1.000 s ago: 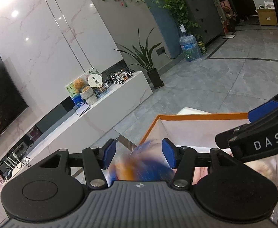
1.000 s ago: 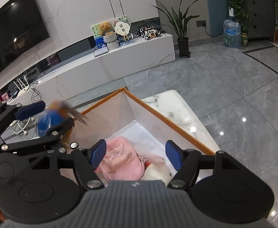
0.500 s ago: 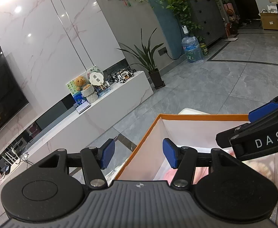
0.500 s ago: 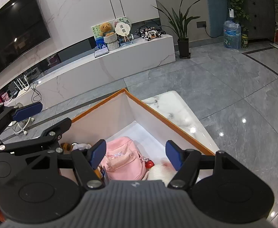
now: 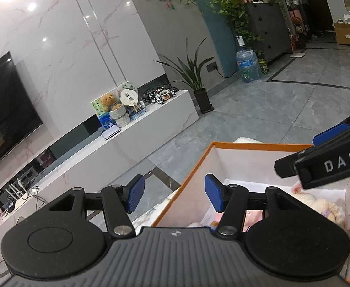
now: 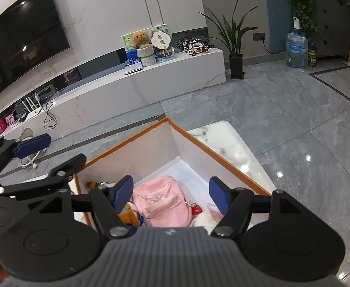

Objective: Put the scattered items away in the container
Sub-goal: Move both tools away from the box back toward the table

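Grey floor tiles, a marble wall with a television and a long white media console form the background; nearer the cameras, a white marble bench (image 6: 225, 141) carries the container, an orange-rimmed white box (image 6: 131, 141). What has just changed: one second ago a blurred blue-and-orange item sat between the fingers of the left hand-held gripper (image 5: 172, 195) above the box's near edge; half a second ago that gap was already empty, and it is empty now. The item has therefore been released into the box. In the right wrist view a small orange-brown toy (image 6: 92, 185) lies in the left corner of the box, a spot that showed no such toy one second ago; whether it is the dropped item cannot be confirmed. The left hand-held gripper now stands with jaws wide apart and nothing between them, straddling the orange rim. The right hand-held gripper (image 6: 171, 195) hovers over the box interior, also wide and holding nothing, as before. Below it lie a pink backpack (image 6: 163, 201), a cream plush toy (image 6: 204, 218) and an orange plush item (image 6: 128, 215), all inside the container. Judgement: this drop-off step is complete, both grippers are free, and no scattered item outside the box is visible in either view.
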`<control>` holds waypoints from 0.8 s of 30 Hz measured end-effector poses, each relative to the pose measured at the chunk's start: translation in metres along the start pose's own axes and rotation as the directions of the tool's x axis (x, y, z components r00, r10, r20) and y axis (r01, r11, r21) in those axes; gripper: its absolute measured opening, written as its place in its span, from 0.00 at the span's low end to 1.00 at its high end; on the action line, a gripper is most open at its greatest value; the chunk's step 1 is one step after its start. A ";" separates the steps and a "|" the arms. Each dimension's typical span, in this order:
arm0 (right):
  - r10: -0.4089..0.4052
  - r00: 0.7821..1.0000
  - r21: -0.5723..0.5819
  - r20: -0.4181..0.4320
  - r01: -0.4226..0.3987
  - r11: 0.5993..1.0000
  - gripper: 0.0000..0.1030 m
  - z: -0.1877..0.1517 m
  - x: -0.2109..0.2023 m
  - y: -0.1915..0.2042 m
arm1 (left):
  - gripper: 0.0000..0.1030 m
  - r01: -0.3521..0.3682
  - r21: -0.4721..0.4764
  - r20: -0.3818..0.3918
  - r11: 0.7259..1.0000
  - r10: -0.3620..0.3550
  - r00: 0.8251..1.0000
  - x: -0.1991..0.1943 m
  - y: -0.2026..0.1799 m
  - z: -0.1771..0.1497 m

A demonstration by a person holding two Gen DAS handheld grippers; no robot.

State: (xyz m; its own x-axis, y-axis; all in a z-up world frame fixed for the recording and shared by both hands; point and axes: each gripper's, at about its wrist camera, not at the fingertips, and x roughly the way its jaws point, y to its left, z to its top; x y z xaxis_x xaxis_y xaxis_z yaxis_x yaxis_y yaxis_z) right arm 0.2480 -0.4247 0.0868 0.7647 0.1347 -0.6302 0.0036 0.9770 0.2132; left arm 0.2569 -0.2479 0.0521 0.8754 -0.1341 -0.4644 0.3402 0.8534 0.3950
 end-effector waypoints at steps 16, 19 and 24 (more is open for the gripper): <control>0.030 0.999 -0.072 0.017 -0.029 0.997 0.70 -0.001 -0.008 0.034 | 0.64 -0.137 -0.075 -0.024 0.988 0.136 0.990 -0.052 0.081 -0.030; 0.045 0.999 -0.103 0.025 -0.042 0.994 0.71 -0.003 -0.011 0.047 | 0.64 -0.161 -0.085 -0.027 0.983 0.159 0.987 -0.060 0.094 -0.036; 0.066 0.998 -0.151 0.019 -0.063 0.987 0.71 -0.008 -0.010 0.070 | 0.64 -0.208 -0.112 -0.050 0.972 0.204 0.978 -0.077 0.120 -0.056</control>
State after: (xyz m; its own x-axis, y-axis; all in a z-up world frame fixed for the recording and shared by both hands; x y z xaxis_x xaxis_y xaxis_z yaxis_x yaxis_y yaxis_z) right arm 0.2357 -0.3564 0.1016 0.7751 0.1962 -0.6006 -0.1416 0.9803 0.1375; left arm 0.2111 -0.1071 0.0903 0.9082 0.0676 -0.4129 0.1101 0.9135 0.3917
